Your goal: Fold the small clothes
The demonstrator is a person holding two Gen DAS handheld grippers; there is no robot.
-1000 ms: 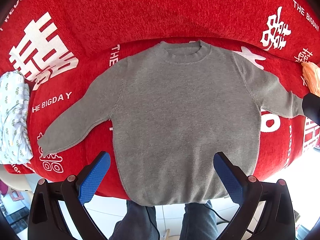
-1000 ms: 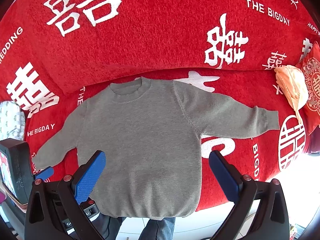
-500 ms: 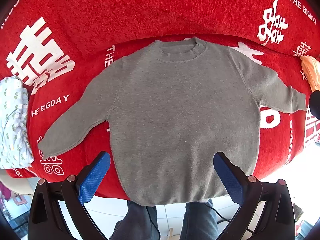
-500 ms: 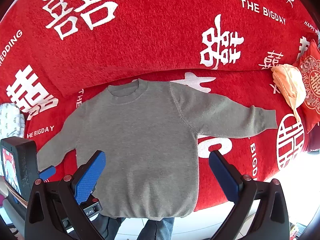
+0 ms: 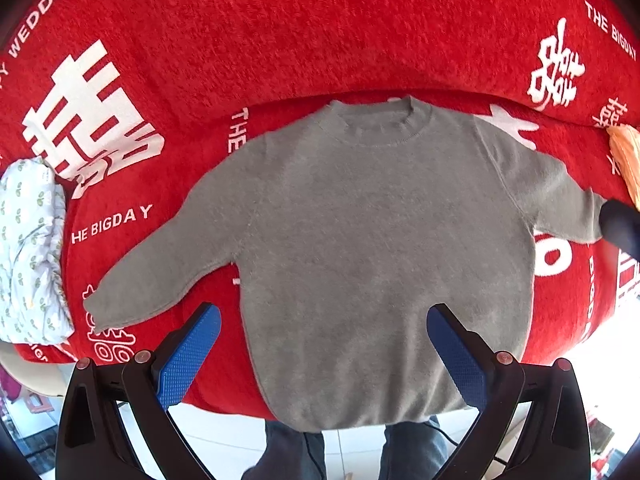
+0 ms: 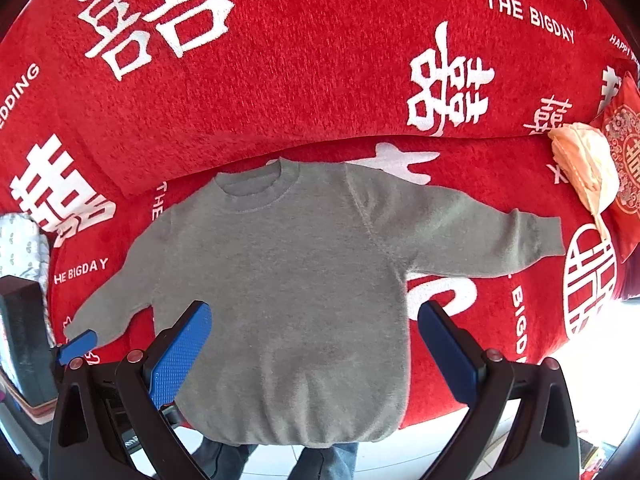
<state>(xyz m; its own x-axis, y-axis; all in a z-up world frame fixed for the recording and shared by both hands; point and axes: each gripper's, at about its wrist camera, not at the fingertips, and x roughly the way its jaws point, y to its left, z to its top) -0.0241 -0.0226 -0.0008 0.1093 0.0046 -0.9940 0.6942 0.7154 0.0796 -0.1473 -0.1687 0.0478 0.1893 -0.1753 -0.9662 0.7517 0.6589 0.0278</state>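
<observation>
Across both views a red cover (image 5: 320, 40) with white characters and the words "THE BIGDAY" fills the frame, draped over a seat and backrest. At the centre of each frame a grey sweater (image 5: 380, 248) lies flat on the seat, collar toward the top, both sleeves spread outward and slightly downward, and its hem hanging just over the front edge at the bottom. Below the hem, at the bottom centre, a person's legs in blue jeans (image 6: 332, 460) show against a pale tiled floor.

At the left edge of the left wrist view a white cloth with small green print (image 5: 28, 248) lies bunched on the seat, near the sleeve cuff but apart from it. At the right edge of the right wrist view an orange cloth (image 6: 584, 164) lies beside a red patterned cushion (image 6: 628, 168), close to the other cuff without touching it.

At the bottom of the left wrist view the left gripper (image 5: 323, 350) has its blue-padded fingers spread wide, holding nothing, over the sweater's lower body. The right gripper (image 6: 314, 350) is likewise spread wide and empty above the sweater.
</observation>
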